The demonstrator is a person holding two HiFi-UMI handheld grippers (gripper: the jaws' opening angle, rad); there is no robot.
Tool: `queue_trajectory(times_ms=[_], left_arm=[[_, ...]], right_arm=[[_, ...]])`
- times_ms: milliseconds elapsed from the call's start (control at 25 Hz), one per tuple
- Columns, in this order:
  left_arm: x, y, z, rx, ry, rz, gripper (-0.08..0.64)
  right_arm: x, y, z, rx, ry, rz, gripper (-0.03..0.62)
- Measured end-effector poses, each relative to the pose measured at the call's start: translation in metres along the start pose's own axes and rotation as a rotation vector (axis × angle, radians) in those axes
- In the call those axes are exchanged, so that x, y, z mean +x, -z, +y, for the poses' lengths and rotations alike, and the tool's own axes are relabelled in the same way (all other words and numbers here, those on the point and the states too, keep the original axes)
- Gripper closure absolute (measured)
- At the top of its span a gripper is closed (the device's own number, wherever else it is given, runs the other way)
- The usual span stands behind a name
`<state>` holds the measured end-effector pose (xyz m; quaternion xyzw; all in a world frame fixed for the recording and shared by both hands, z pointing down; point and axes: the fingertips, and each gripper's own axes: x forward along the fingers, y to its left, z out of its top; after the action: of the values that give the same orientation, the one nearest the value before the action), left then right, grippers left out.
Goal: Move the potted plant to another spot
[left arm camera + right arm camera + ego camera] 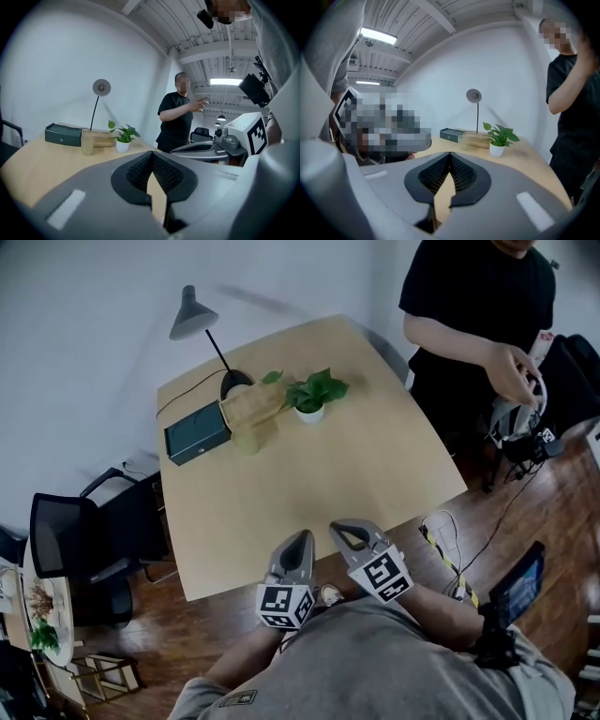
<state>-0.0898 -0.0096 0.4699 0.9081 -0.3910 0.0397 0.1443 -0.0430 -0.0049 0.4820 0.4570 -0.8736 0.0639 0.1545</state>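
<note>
Pale wood made up the bench [309, 493], and the potted plant [314, 395] stood upright in its small white pot toward the far side, just beside a light wooden box [251, 406] on its left. Further left lay a dark green case [197, 432], with a yellowish cup [246, 439] in front of the wooden box and a grey desk lamp [192, 315] rising behind. Both grippers hovered over the near edge of the bench, well apart from the plant and pointing toward it. The left gripper [302, 536] had its jaws brought together at the tips with nothing between them; only the bench top showed through the gap lower down. The right gripper [340, 526] was likewise fully closed and empty, just beside the left one. A person [473, 315] in a black shirt stood at the bench's right side, hands raised near some equipment.
</note>
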Motion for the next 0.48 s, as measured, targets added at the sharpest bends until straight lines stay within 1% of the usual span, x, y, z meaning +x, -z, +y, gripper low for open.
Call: queue_trajectory(times_ms=[120,240,480], left_arm=[[0.0,-0.001,-0.009,0.007,-0.025,-0.007,0.566],[0.0,-0.001,-0.026,-0.005,-0.054,-0.017,0.566],[0.001,0.017,-0.067,-0.032,-0.099,-0.011,0.566]], right_arm=[[-0.012,0.001,-0.002,0.004,-0.018,-0.009,0.586],[-0.031,0.004,-0.009,0.003,-0.036,-0.011,0.586],[-0.074,0.023,-0.019,0.022,-0.063,-0.004,0.586]])
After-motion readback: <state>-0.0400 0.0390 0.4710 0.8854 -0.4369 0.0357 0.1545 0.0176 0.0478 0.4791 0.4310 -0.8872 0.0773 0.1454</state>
